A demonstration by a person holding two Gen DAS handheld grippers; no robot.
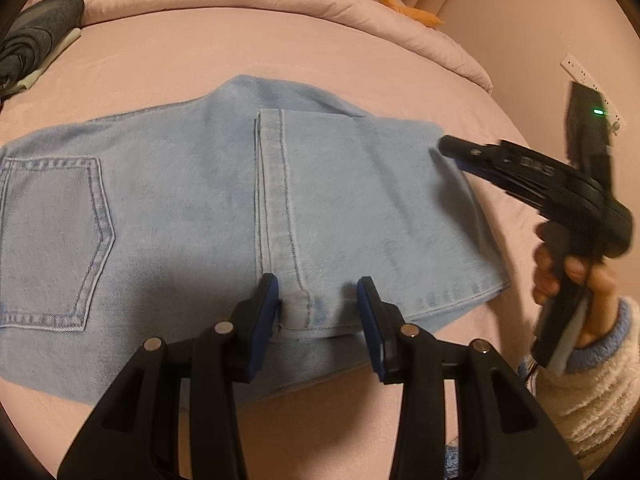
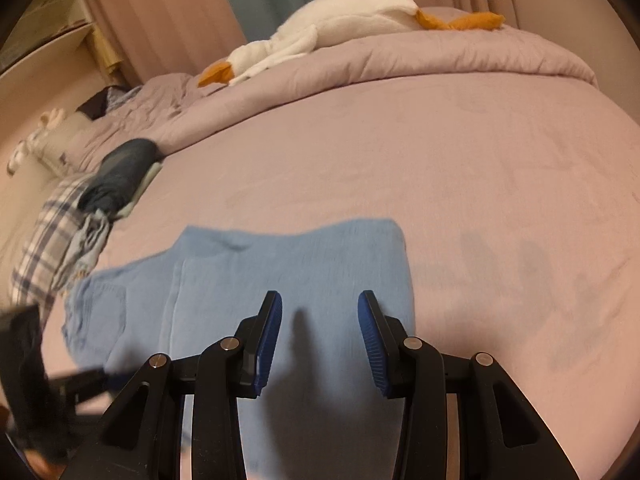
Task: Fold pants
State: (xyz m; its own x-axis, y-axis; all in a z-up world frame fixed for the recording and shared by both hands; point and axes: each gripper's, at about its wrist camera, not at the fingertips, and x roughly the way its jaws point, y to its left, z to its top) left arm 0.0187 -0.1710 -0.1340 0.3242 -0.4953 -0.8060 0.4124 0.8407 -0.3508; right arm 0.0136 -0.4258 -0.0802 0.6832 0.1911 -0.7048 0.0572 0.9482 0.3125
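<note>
Left wrist view, jeans: the light blue jeans [image 1: 192, 216] lie flat on the pink bed sheet [image 1: 320, 56], already folded at least once; a back pocket [image 1: 48, 240] shows at the left and a leg end with its hem lies doubled over the middle, its seam running toward the camera.
Left wrist view, left gripper: the left gripper [image 1: 318, 296] sits low at the near edge of the fold, fingers apart with nothing between them; the seam end lies just beside the left finger; whether the pads touch the cloth I cannot tell.
Left wrist view, right gripper: the right gripper [image 1: 450, 148] comes in from the right, its tip at the far right corner of the folded leg; seen side-on and blurred, so whether its fingers are apart or together I cannot tell.
Right wrist view, right gripper: here the right gripper [image 2: 320, 320] shows its fingers clearly apart and empty, above the jeans [image 2: 248, 264]; a white plush goose [image 2: 340, 20] lies on the quilt behind, a heap of other clothes [image 2: 80, 208] at the left.
Step in hand: probably between folds, the leg laid over and both grippers free.
Next move: likely pinch the right-hand edge with both grippers, catching all layers, and carry it leftward over the pocket; a shallow pinch could leave the lower layer behind.
</note>
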